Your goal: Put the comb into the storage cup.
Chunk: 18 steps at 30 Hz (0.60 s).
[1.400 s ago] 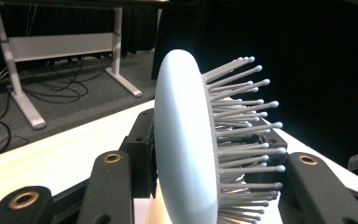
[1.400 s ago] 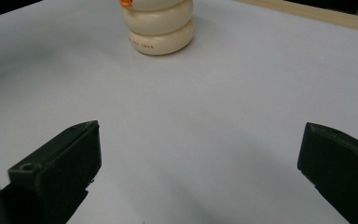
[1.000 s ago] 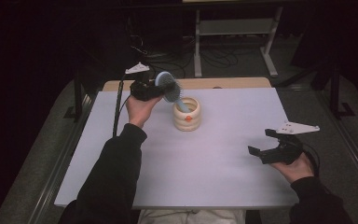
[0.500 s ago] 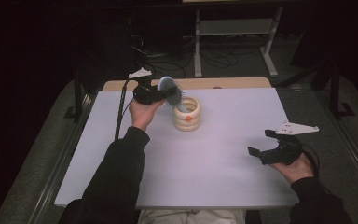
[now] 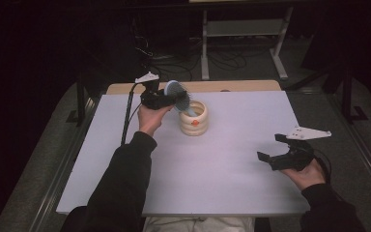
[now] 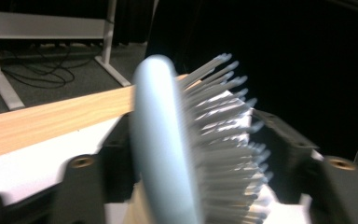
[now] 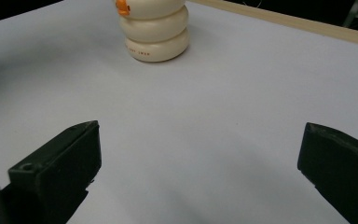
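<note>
A cream ribbed cup (image 5: 193, 119) with an orange mark stands on the white table (image 5: 222, 169); it is also at the top of the right gripper view (image 7: 156, 32). A pale blue hairbrush (image 5: 177, 93) leans with its handle down in the cup. My left gripper (image 5: 166, 99) is at the brush head. Its jaws have just been opening, and in the left gripper view (image 6: 193, 135) they stand a little off the brush (image 6: 168, 154), one on each side. My right gripper (image 5: 269, 147) rests open and empty near the table's right front (image 7: 200, 154).
A wooden strip (image 5: 241, 86) runs along the table's far edge. Behind it are a metal frame (image 5: 241, 34) and loose cables (image 5: 174, 63) on the dark floor. Bare white surface lies between the cup and the right gripper.
The left jaws have parted from the brush, which now leans with its handle in the cup. The left hand shifted slightly. The right hand has stayed still.
</note>
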Available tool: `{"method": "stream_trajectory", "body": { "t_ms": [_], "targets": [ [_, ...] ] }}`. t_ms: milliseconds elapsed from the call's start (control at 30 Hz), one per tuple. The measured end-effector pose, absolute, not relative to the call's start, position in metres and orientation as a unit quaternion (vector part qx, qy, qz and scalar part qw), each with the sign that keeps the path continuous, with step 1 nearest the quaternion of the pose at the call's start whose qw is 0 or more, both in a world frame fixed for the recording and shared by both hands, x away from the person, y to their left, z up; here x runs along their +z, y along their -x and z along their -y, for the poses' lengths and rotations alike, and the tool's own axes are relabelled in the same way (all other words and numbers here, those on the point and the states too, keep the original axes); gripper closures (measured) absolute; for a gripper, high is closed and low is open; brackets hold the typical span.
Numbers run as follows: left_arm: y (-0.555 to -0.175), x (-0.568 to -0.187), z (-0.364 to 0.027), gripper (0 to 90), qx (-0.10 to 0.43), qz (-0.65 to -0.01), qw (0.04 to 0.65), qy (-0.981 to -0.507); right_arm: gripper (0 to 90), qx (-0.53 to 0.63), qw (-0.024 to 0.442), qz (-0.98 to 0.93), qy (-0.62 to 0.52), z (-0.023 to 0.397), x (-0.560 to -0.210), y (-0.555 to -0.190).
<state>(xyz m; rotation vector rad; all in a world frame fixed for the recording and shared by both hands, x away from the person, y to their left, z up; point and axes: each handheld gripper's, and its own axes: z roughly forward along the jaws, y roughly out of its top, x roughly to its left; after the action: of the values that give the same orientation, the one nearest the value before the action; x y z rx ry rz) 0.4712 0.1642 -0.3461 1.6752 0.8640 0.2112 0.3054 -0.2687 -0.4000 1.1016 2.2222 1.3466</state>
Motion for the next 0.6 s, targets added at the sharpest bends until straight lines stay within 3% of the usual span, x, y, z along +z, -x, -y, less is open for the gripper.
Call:
{"method": "stream_trajectory", "body": {
  "t_ms": [167,333,600],
  "targets": [
    [-0.473,-0.349,-0.169,10.9,0.085,-0.381,0.573,-0.721,0.0,0.472,0.157,-0.778,-0.385,0.269,-0.401,-0.306],
    [-0.468,-0.349,-0.178,1.0,0.089,-0.375,0.584,-0.715,0.0,0.475,0.16,-0.774,-0.387,0.27,-0.4,-0.306],
    [-0.459,-0.342,-0.192,0.0,0.107,-0.353,0.591,-0.718,0.0,0.474,0.159,-0.775,-0.386,0.27,-0.4,-0.306]
  ]
}}
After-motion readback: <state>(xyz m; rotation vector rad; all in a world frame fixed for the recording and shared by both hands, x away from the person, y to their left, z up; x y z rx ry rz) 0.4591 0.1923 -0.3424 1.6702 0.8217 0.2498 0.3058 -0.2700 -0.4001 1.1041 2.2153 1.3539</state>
